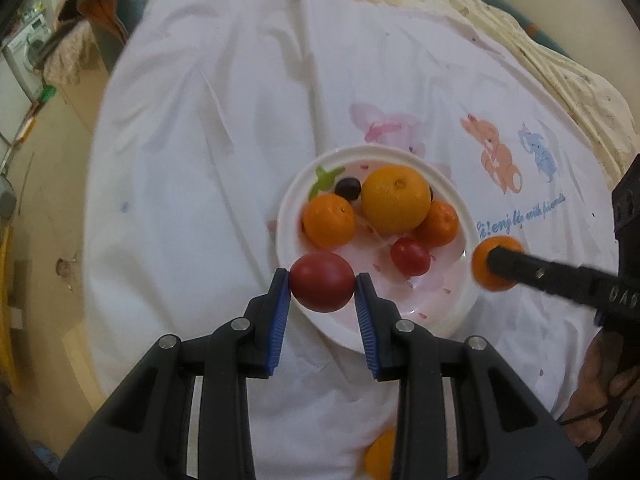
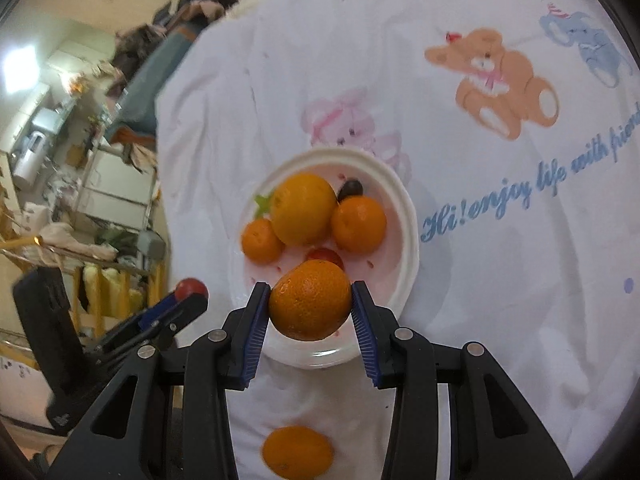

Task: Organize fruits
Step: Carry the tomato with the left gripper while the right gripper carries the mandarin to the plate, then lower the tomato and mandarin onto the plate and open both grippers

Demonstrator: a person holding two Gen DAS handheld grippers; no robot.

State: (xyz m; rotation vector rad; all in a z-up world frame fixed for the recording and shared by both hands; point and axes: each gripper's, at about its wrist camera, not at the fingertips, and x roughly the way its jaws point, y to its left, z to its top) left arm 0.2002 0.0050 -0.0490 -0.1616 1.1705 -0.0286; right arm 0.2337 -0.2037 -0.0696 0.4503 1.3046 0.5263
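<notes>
The left gripper (image 1: 322,286) is pinching a red tomato (image 1: 322,286) between its blue pads (image 1: 282,312), holding it above the near-left rim of the white plate (image 1: 460,208). The plate is sitting on a white cloth (image 1: 200,160) printed with cartoon bears. Inside the plate, going left to right in the left wrist view, a small orange (image 1: 329,221) is lying beside a dark grape (image 1: 347,187), then a big yellow-orange fruit (image 1: 396,199) is taking up the middle, with a smaller red tomato (image 1: 410,256) just in front of it and another small orange (image 1: 438,224) tucked behind on the right. Further right, the right gripper (image 2: 310,306) is clamping a mandarin (image 2: 310,306) between its pads, hanging above the plate's near edge in its own view. One more orange fruit (image 2: 298,454) is lying on the cloth below that gripper, apart from the plate. A hand (image 1: 600,392) is showing at the far right edge.
</notes>
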